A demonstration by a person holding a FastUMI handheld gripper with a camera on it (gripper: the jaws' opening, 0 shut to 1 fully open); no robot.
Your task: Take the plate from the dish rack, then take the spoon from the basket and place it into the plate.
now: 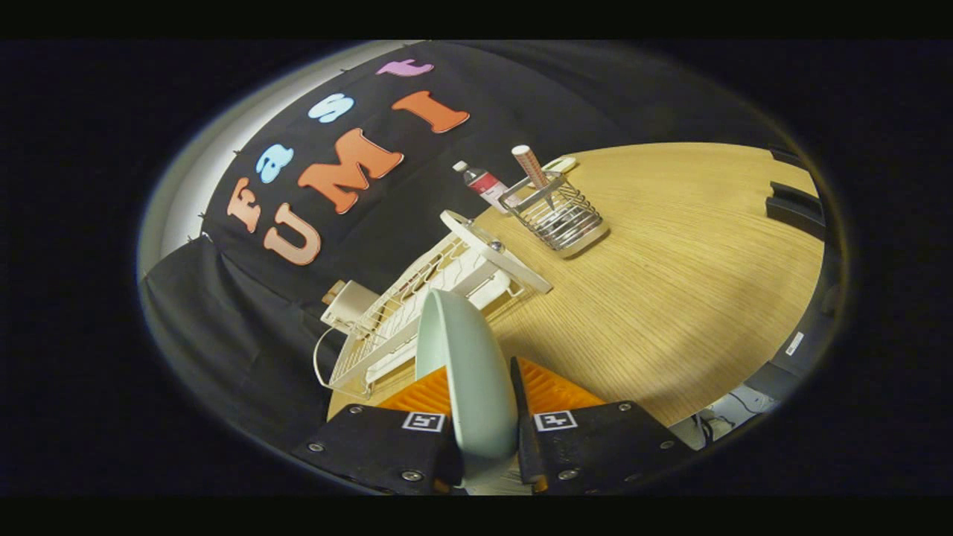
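Hand-held gripper (480, 417) clamps the pale green round plate (465, 372) edge-on; white wire dish rack (417, 298) just beyond, bare table (670, 298) beside the rack.

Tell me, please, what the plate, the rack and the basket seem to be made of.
Plate, clamped on edge between the jaws: likely ceramic or melamine; smooth, pale green, matte sheen. Rack: white coated wire, thin grid bars, with a white tray below. Basket: bare metal wire, probably steel; it glints silver.

Open tabletop (692, 298): wide bare stretch beside gripper (488, 417), whose fingers clamp the plate (465, 372). Obstacles: dish rack (417, 298) just ahead; basket (555, 212), bottle (482, 182) beyond.
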